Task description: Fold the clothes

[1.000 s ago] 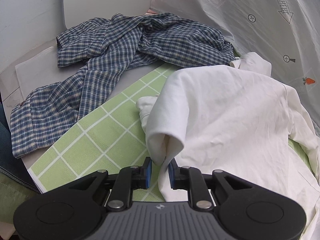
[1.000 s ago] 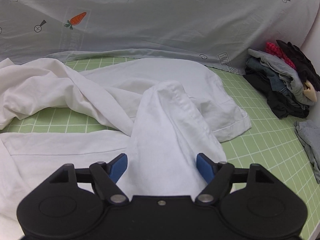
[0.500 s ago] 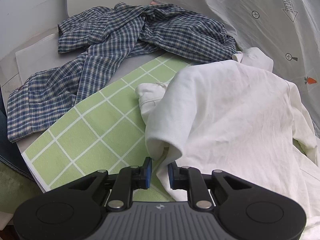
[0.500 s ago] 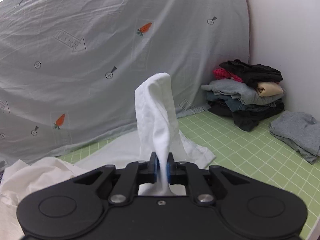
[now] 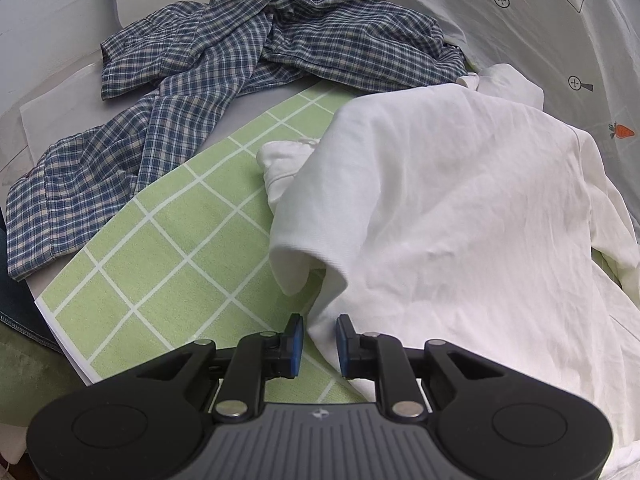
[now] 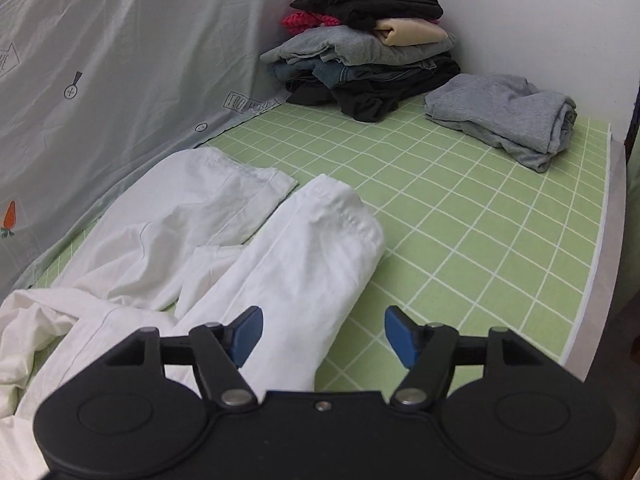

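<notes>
Right now we have the white shirt spread over the green grid mat, and we are midway through laying it out for folding. Our left gripper has its blue pads only a narrow gap apart, with the shirt's near edge running down between them; whether the pads truly pinch the cloth or merely flank it we cannot tell, so we treat that hold as uncertain. Our right gripper is opening, its jaws wide apart: one white sleeve lies just ahead of and under the left pad, the cuff pointing away from us, and neither pad presses on it.

To do this step well, we judge that the sleeve should lie flat and straight before anything gets folded over it. It looks puffed along its length, so we would smooth it outward toward the cuff rather than leave trapped air. The second sleeve, up and to the left of the right claw, lies fairly flat beside the pale printed sheet.

On the left side, a rolled lump of fabric sits just ahead of the pads; we would pull that edge taut toward us so the hem lies straight on the grid lines.

The plaid shirt, far ahead to the left, and the folded pile, far ahead of the right claw, stay well apart from our work.
</notes>
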The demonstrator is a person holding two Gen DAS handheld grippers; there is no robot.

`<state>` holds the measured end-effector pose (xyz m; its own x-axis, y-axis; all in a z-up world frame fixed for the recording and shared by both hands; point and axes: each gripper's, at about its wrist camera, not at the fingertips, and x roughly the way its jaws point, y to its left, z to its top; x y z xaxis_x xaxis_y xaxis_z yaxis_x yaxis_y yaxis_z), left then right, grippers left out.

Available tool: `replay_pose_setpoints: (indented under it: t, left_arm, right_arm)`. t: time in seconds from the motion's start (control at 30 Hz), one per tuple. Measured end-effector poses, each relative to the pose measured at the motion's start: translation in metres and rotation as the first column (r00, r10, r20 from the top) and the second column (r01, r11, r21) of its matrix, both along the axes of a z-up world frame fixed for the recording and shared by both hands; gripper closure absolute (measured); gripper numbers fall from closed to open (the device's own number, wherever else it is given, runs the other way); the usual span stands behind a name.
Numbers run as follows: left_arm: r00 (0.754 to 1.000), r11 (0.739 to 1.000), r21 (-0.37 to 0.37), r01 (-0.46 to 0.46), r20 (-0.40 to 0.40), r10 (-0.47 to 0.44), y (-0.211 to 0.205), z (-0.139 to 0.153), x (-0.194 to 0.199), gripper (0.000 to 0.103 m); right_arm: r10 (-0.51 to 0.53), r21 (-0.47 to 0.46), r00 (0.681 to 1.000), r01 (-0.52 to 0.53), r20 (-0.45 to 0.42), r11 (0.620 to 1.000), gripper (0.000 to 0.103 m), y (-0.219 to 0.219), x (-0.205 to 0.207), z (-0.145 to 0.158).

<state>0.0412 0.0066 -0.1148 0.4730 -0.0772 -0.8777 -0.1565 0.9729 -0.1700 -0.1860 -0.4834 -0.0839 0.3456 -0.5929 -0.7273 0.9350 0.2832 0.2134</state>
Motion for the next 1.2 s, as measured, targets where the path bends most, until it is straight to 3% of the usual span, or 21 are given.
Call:
replay_pose_setpoints:
  t: [0.2, 0.3, 0.43, 0.47, 0.57, 0.63, 0.7, 0.9, 1.0, 1.17, 1.2]
  left_arm:
    - [1.000, 0.999, 0.045, 0.023, -0.011, -0.022, -0.013, -0.001, -0.001, 0.075]
    - [0.999, 0.997, 0.063, 0.040, -0.019, -0.039, -0.018, -0.003, -0.003, 0.074]
    - [0.998, 0.995, 0.085, 0.057, -0.014, -0.056, -0.023, -0.004, -0.006, 0.070]
    - [0.998, 0.994, 0.089, 0.061, -0.013, -0.060, -0.025, -0.005, -0.007, 0.069]
    - [0.998, 0.993, 0.095, 0.066, -0.013, -0.066, -0.027, -0.005, -0.007, 0.064]
    - [0.998, 0.994, 0.092, 0.063, -0.012, -0.062, -0.028, -0.005, -0.007, 0.060]
    - [0.998, 0.994, 0.093, 0.063, -0.012, -0.062, -0.030, -0.005, -0.006, 0.056]
    - [0.996, 0.983, 0.157, 0.089, -0.031, -0.085, -0.046, -0.007, -0.007, 0.044]
    - [0.996, 0.982, 0.168, 0.090, -0.040, -0.084, -0.054, -0.002, -0.007, 0.044]
    - [0.997, 0.978, 0.193, 0.080, -0.006, -0.081, -0.073, 0.019, -0.012, 0.043]
    - [0.997, 0.976, 0.203, 0.072, 0.005, -0.075, -0.079, 0.025, -0.013, 0.042]
  right_arm:
    - [-0.006, 0.041, 0.998, 0.004, 0.059, 0.999, 0.017, -0.030, 0.026, 0.001]
    - [0.010, 0.049, 1.000, -0.010, -0.011, 0.999, 0.011, -0.039, 0.052, -0.011]
    - [0.016, 0.102, 0.988, 0.000, -0.152, 0.995, 0.012, -0.046, 0.071, -0.035]
    - [0.019, 0.110, 0.987, -0.002, -0.158, 0.994, 0.014, -0.044, 0.067, -0.038]
    - [0.059, 0.073, 0.988, -0.049, -0.142, 0.996, 0.036, -0.029, 0.050, -0.041]
    - [0.085, 0.027, 0.980, -0.081, -0.178, 0.996, 0.059, -0.016, 0.039, -0.039]
    - [0.073, -0.002, 0.972, -0.075, -0.222, 0.997, 0.070, -0.003, 0.021, -0.038]
    - [0.044, -0.015, 0.953, -0.051, -0.300, 0.999, 0.067, 0.018, -0.015, -0.043]
    - [0.064, -0.061, 0.936, -0.090, -0.345, 0.994, 0.055, 0.020, -0.018, -0.042]
    - [0.090, -0.189, 0.912, -0.179, -0.401, 0.966, 0.045, 0.018, -0.017, -0.025]
    - [0.090, -0.220, 0.909, -0.193, -0.408, 0.956, 0.035, 0.017, -0.017, -0.020]
